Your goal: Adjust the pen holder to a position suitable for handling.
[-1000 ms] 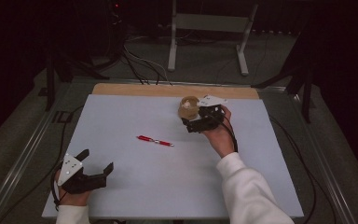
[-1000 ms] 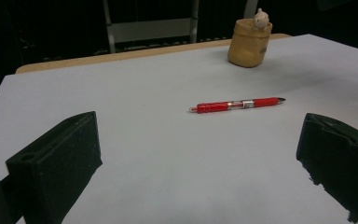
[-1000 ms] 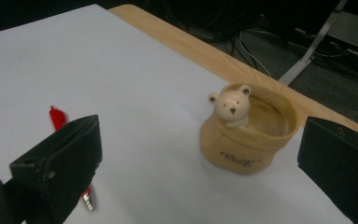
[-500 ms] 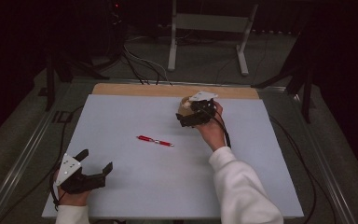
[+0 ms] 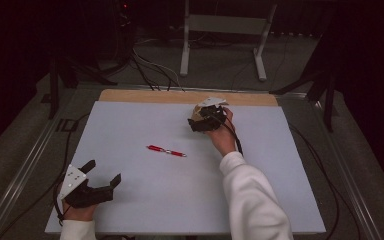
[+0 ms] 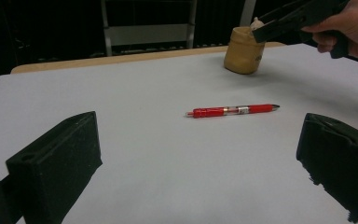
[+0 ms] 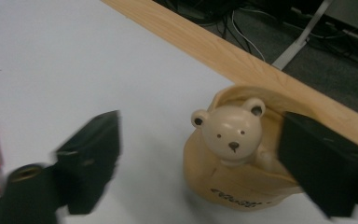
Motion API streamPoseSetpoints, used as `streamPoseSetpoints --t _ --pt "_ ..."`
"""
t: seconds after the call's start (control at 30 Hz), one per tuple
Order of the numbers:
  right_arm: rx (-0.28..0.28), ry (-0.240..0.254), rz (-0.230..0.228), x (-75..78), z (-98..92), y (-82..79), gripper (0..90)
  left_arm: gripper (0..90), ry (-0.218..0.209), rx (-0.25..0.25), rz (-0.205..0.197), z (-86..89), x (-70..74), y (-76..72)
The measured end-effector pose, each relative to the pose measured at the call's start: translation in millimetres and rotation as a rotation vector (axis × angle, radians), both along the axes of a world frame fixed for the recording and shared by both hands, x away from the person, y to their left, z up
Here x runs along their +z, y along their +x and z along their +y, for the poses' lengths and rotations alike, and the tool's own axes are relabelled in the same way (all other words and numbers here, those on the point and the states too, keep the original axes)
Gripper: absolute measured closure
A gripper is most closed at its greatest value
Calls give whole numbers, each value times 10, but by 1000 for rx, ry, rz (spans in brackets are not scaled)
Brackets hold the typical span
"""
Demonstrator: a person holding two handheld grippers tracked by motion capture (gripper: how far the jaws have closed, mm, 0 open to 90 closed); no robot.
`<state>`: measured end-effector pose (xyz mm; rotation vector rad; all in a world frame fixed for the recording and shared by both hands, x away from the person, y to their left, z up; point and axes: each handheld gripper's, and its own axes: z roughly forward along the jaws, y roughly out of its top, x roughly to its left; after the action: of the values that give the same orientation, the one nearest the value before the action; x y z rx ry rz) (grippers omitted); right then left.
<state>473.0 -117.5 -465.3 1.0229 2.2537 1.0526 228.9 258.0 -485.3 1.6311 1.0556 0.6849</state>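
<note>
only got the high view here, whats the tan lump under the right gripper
Observer: It's a tan cup with a cream bear head peeking out of its top, standing upright near the table's wooden edge.
Operator: is it gripped yet
Observer: Not yet. The right gripper has the cup between its jaws, which have just been closing, but a gap of bare table shows between the left jaw and the cup.
Operator: which end of the red pen is the tip
Observer: In the left gripper view the red pen has its tip at the end nearer the cup.
</note>
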Motion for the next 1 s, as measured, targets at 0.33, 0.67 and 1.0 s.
streamPoseSetpoints --t 0.33,0.67,1.0 --pt "-52 -81 -45 -83 31 58 440 3 2 -6 2 -10 -6 5" --pt "-42 -148 -111 -90 54 31 572 3 0 -7 2 -11 -6 5" --pt "-18 -172 -100 -44 -12 -111 600 3 0 -3 4 -4 -6 5"
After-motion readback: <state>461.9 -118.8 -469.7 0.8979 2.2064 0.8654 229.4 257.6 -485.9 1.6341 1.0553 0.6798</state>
